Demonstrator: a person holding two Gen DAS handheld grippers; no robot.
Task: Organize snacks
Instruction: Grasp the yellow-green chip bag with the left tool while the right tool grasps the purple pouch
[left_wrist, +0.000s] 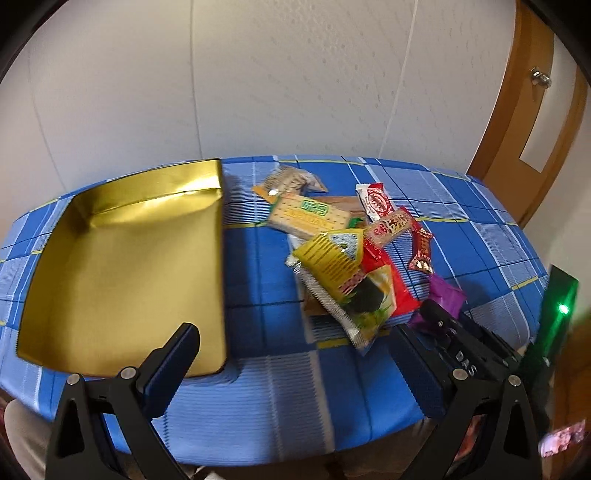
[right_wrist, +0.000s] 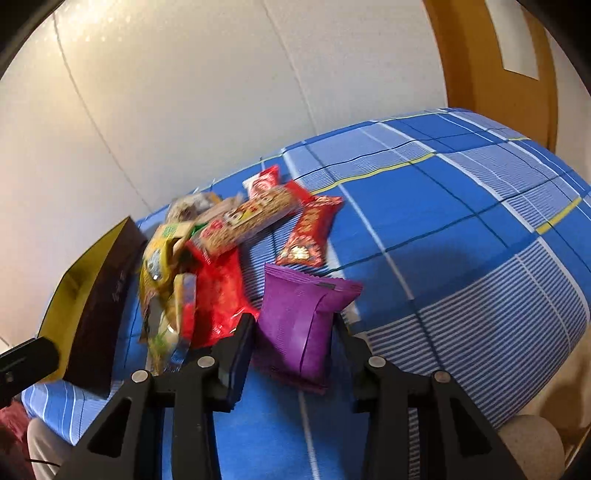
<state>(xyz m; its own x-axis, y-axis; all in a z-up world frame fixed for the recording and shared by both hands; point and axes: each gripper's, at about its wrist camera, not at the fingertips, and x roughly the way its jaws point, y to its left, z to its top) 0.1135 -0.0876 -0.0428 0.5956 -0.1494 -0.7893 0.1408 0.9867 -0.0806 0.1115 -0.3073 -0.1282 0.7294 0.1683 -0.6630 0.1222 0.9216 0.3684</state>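
gold box sat at left on the blue checked cloth, left gripper wide open over bare cloth holding nothing — snack pile beside it, purple packet between the right gripper fingers, grip unclear.

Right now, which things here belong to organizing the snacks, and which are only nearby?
For the job: gold box; snack pile; purple packet between the right tongs; left tongs, open.

Only nearby: checked tablecloth; wooden door; white wall.
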